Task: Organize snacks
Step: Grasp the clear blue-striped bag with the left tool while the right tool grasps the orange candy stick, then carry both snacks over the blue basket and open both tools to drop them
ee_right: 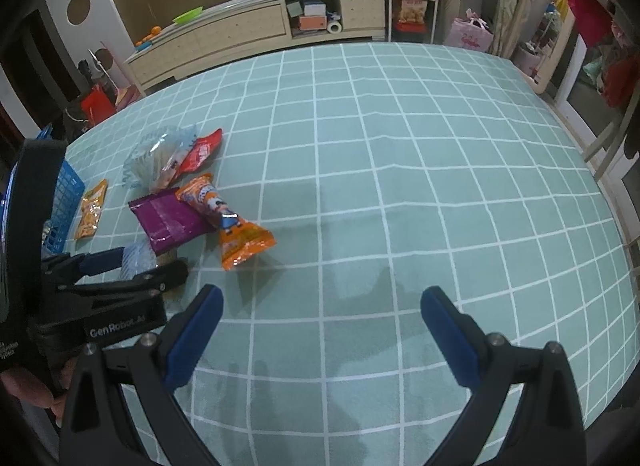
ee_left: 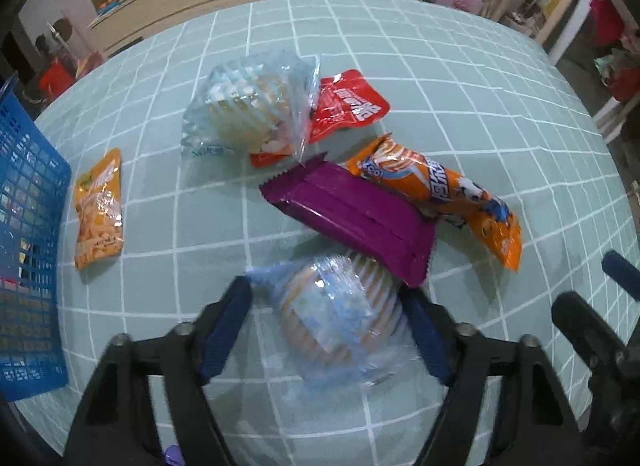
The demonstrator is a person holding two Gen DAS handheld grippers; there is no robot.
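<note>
A cupcake in a clear blue-printed wrapper (ee_left: 332, 318) lies on the teal checked cloth between the fingers of my left gripper (ee_left: 326, 330). The right pad sits at the wrapper's side and the left pad stands just off its edge, so the jaws are open around it. A purple bar (ee_left: 352, 213) overlaps its far side. Beyond lie a long orange packet (ee_left: 452, 193), a red packet (ee_left: 348, 103) and a second wrapped cupcake (ee_left: 244, 105). A small orange snack bag (ee_left: 98, 209) lies by the blue basket (ee_left: 28, 225). My right gripper (ee_right: 322, 298) hangs open over bare cloth.
The blue mesh basket (ee_right: 64, 201) stands at the table's left edge. The snack pile (ee_right: 192, 201) is left of the right gripper, with wide checked cloth (ee_right: 440, 185) to the right and beyond. A low cabinet (ee_right: 256, 29) and shelves stand past the far edge.
</note>
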